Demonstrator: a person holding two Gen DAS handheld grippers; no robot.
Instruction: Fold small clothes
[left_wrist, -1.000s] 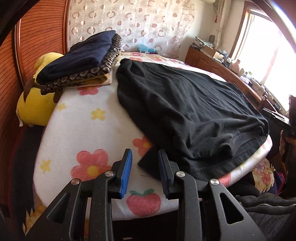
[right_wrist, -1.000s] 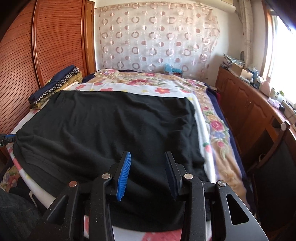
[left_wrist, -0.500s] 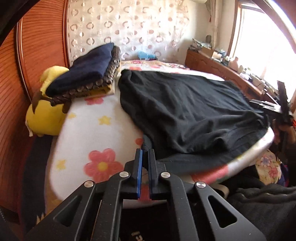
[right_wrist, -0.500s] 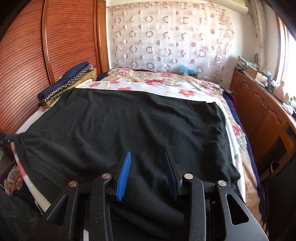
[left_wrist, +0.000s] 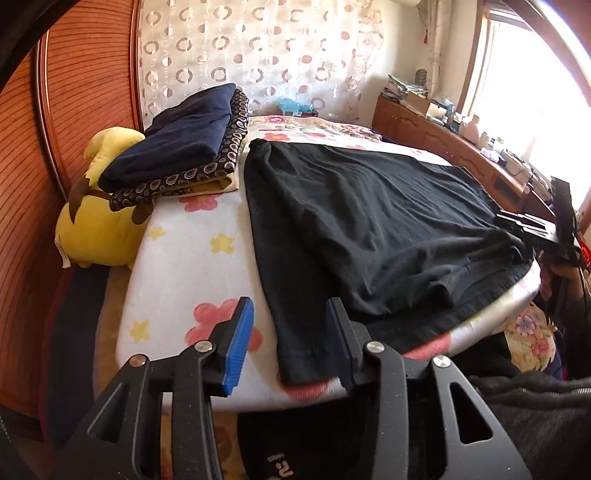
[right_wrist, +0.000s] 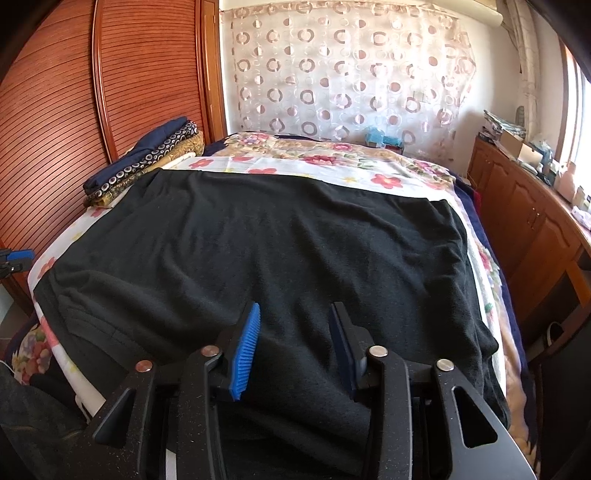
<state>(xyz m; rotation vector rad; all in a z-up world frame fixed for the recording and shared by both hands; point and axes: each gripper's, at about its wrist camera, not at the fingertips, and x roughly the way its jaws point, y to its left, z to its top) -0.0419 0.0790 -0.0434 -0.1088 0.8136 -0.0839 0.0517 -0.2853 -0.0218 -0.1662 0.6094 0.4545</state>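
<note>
My left tool (left_wrist: 290, 341) jaws just opened, nothing gripped; black garment (left_wrist: 369, 221) sleeve end lies between them at near bed edge. Right tool (right_wrist: 293, 345) half open, empty, over garment middle. Garment long axis runs across bed (left_wrist: 177, 258); left nearer sleeve.
</note>
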